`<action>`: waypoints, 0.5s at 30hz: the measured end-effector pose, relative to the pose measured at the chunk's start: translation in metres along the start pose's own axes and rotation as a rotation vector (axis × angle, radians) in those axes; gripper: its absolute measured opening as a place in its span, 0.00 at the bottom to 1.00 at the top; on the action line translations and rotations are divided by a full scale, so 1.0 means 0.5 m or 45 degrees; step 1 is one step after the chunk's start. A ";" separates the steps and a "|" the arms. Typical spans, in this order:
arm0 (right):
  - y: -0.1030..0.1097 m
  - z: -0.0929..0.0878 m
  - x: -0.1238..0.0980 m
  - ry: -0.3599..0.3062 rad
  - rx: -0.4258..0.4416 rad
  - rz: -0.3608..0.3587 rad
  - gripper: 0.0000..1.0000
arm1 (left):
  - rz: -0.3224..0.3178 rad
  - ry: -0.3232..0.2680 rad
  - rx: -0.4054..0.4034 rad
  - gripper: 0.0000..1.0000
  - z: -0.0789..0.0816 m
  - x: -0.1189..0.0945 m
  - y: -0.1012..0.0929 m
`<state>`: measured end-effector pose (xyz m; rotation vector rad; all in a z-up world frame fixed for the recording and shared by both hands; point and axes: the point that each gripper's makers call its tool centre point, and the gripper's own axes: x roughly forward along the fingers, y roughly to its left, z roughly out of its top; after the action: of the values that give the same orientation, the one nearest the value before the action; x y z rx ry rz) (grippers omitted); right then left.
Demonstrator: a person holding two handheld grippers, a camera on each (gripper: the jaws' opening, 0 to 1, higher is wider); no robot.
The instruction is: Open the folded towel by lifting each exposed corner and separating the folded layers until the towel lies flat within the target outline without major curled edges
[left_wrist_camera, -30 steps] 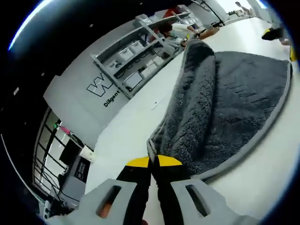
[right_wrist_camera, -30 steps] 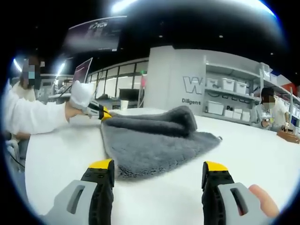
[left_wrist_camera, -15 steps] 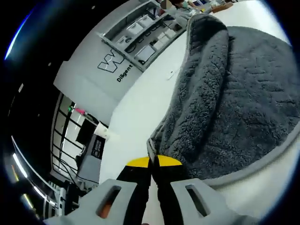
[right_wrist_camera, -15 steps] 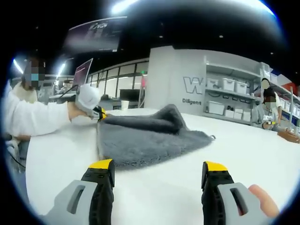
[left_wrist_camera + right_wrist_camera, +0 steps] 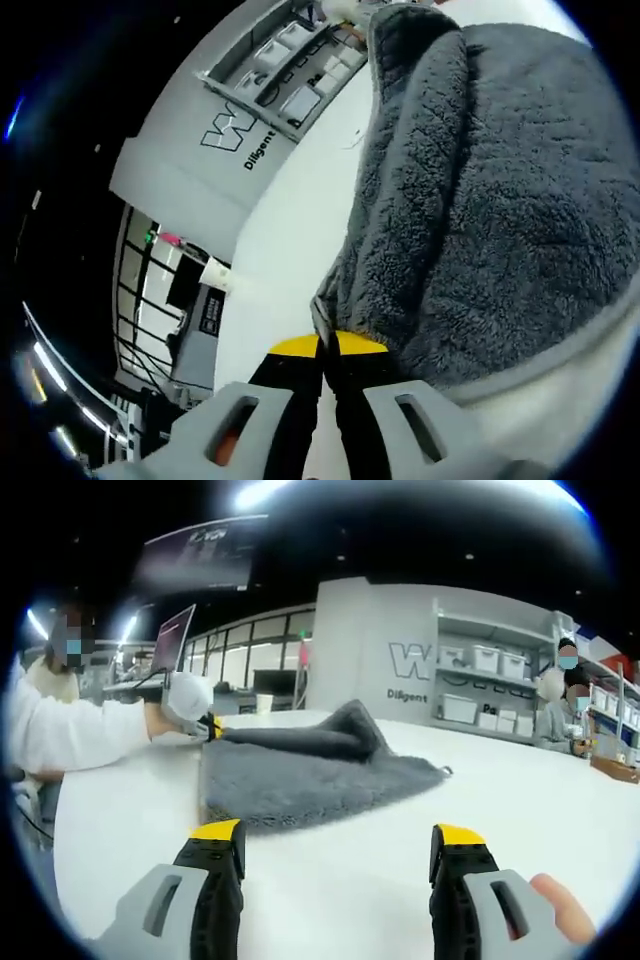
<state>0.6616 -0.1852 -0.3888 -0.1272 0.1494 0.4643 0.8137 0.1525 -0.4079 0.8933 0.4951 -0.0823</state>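
White table (image 5: 330, 880) holds the gray towel (image 5: 300, 780). Left gripper (image 5: 322, 345) pinches one corner, peeling the top layer. Right gripper (image 5: 340, 845) waits spread apart nearby. Next, lay that layer flat.

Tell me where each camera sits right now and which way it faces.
Left gripper view: rides the left gripper, rolled over; jaws shut on a corner of the grey towel, shelving wall behind.
Right gripper view: rides the right gripper, low over the white table, jaws open; a fingertip shows.
Shared: the towel; the right gripper view also catches the left gripper pinching it.
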 end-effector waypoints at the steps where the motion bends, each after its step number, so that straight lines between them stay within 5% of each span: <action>1: 0.001 0.001 0.000 -0.002 0.000 0.002 0.74 | -0.012 -0.008 -0.023 0.03 -0.001 0.000 0.000; 15: 0.024 -0.001 -0.001 0.000 0.069 0.095 0.72 | -0.213 -0.253 -0.324 0.10 0.008 0.022 0.018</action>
<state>0.6555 -0.1746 -0.3902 -0.0691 0.1672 0.5342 0.8274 0.1567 -0.4045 0.5859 0.3837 -0.2530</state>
